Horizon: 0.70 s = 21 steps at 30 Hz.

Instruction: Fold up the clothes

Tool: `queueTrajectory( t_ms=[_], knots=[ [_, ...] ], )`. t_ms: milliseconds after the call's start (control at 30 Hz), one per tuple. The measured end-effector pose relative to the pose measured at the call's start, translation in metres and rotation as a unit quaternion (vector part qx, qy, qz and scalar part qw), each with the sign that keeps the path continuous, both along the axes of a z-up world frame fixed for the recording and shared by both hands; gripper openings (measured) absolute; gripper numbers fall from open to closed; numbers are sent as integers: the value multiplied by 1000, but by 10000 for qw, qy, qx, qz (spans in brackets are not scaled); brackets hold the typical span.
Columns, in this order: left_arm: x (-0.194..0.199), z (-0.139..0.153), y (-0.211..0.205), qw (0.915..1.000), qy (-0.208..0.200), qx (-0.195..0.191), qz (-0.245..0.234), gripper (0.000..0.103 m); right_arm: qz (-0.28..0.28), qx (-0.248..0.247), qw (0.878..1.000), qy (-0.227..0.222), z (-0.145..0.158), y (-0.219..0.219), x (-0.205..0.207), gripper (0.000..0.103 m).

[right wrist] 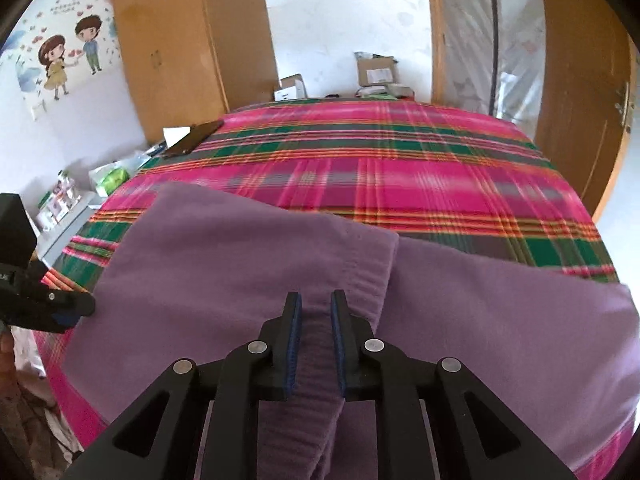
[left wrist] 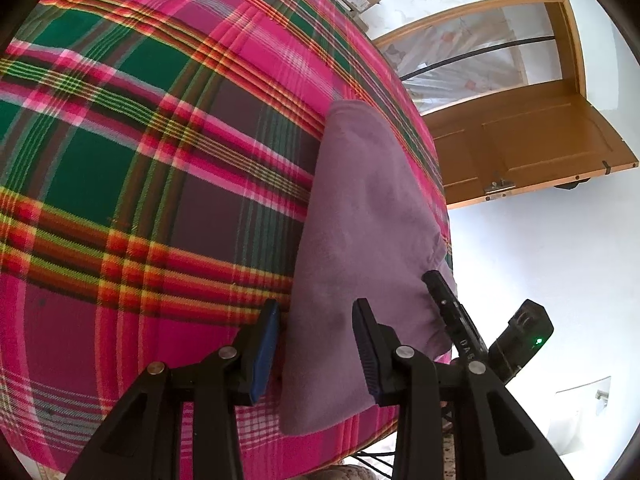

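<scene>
Wooden wardrobe (right wrist: 192,40), open wooden door (left wrist: 532,140), white walls, daylight

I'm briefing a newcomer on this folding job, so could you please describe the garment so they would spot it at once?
Find the bed covered by the pink-and-green plaid blanket. At its near edge lies the purple garment, a soft plain fleece piece with a ribbed hem band. It is the only unpatterned cloth on the bed, and the right gripper straddles its ribbed band.

Black grippers (right wrist: 316,300) — blue pads (right wrist: 295,344)
</scene>
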State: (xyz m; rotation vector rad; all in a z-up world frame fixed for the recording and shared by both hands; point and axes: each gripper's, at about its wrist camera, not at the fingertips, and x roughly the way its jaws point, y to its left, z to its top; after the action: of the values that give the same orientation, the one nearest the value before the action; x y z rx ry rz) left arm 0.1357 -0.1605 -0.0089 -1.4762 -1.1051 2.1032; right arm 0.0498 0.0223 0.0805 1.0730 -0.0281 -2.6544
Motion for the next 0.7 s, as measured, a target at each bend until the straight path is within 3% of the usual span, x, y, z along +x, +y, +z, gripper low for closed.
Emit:
queueTrajectory(
  t_ms=[167, 400, 567, 700],
  knots=[
    [1, 1, -2, 10000, 1, 6, -67, 38, -195, 80, 9998, 31, 4, -1, 6, 16],
    [2, -2, -1, 9999, -31, 60, -157, 37, 348, 249, 9988, 242, 16, -20, 45, 17],
    [3, -3, -2, 9998, -39, 62, -179, 37, 321, 402, 9986, 79, 0, -20, 50, 18],
    [5, -3, -3, 9998, -52, 63, -200, 38, 337, 454, 9980, 277, 12, -28, 56, 19]
  ],
)
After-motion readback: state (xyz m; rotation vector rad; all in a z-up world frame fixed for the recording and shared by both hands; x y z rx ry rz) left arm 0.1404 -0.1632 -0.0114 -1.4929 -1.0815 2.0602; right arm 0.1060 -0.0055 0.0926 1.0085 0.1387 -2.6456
